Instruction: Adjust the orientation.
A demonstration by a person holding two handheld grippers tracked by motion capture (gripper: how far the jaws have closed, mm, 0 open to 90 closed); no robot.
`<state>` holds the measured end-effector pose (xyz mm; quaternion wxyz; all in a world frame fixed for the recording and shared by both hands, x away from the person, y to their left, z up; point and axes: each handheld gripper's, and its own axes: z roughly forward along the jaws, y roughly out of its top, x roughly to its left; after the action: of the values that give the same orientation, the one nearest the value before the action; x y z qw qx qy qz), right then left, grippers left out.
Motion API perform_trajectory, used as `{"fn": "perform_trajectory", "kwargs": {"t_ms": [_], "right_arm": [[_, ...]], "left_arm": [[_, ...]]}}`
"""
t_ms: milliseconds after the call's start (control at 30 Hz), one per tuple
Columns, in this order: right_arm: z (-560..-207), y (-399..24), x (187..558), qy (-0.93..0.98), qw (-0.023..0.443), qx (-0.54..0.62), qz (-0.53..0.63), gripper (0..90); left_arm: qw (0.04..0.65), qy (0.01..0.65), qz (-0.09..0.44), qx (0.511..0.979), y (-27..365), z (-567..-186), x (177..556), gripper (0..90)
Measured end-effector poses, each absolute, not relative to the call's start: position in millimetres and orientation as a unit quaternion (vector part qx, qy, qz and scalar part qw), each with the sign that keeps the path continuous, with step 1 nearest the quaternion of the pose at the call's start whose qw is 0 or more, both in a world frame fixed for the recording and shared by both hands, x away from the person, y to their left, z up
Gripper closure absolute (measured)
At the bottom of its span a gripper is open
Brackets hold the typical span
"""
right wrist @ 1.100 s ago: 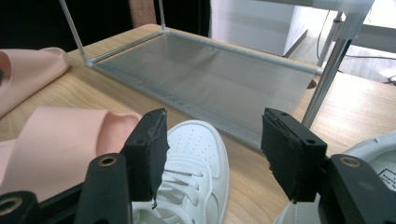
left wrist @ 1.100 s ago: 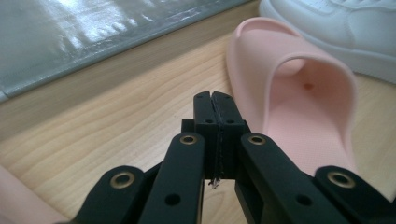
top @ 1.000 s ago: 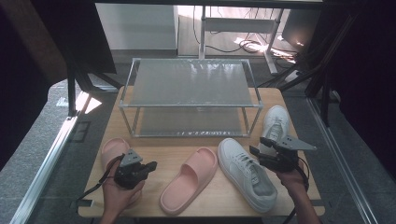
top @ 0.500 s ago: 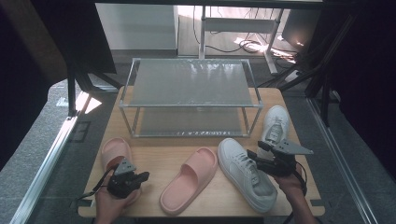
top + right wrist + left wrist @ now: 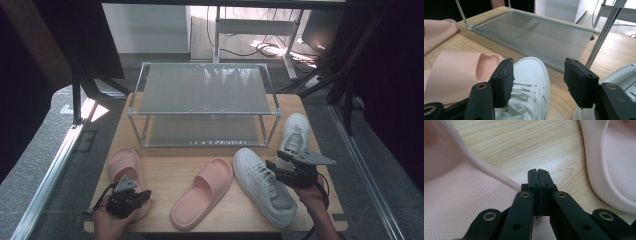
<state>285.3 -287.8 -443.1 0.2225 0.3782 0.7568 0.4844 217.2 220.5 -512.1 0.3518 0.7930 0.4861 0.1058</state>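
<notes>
From the high view, a two-tier metal shoe rack [image 5: 202, 105] stood at the far half of the wooden table [image 5: 170, 170]. In front of the rack and towards its left end lay one pink slipper [image 5: 125, 167], and the left gripper [image 5: 142, 196] hung over that slipper's near end, held in the person's left hand [image 5: 107, 225]. A second pink slipper [image 5: 202, 192] lay in front of the rack's middle, angled. A white sneaker [image 5: 262, 185] lay in front of the rack's right end, and the other white sneaker [image 5: 294, 135] sat just beside the rack's right leg. The right gripper [image 5: 270, 167] hovered over the nearer sneaker's laces.

In the left gripper view, the left gripper [image 5: 538, 173] had its jaws pressed together with nothing between them, poised at the inner edge of the left slipper [image 5: 451, 195], over bare wood [image 5: 524, 147]. The second slipper [image 5: 616, 165] lay off to the side.

In the right gripper view, the right gripper [image 5: 537, 75] had its jaws wide apart, empty, above the near sneaker [image 5: 531, 85]. The rack's lower shelf [image 5: 536, 35] lay just beyond the sneaker's toe, the second slipper [image 5: 456, 72] touching the sneaker's side, and the other sneaker [image 5: 621, 82] beside the rack's leg [image 5: 602, 32].
</notes>
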Motion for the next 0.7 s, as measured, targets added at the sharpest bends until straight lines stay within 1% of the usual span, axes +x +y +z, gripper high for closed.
{"fn": "perform_trajectory", "kwargs": {"t_ms": [167, 300, 700], "right_arm": [[-443.0, -289.8, 285.0, 0.756, 0.225, 0.379, 0.485, 42.1], [-442.8, -292.1, 285.3, 0.754, 0.226, 0.381, 0.485, 42.1], [-441.5, -293.8, 285.3, 0.752, 0.229, 0.385, 0.484, 42.1]], "left_arm": [[0.343, 0.489, 0.111, 0.794, 227.4, -510.9, 208.6, 90.0], [0.357, 0.501, 0.099, 0.782, 239.5, -512.8, 201.4, 90.0], [0.35, 0.509, 0.101, 0.78, 259.1, -511.4, 189.3, 89.9]]}}
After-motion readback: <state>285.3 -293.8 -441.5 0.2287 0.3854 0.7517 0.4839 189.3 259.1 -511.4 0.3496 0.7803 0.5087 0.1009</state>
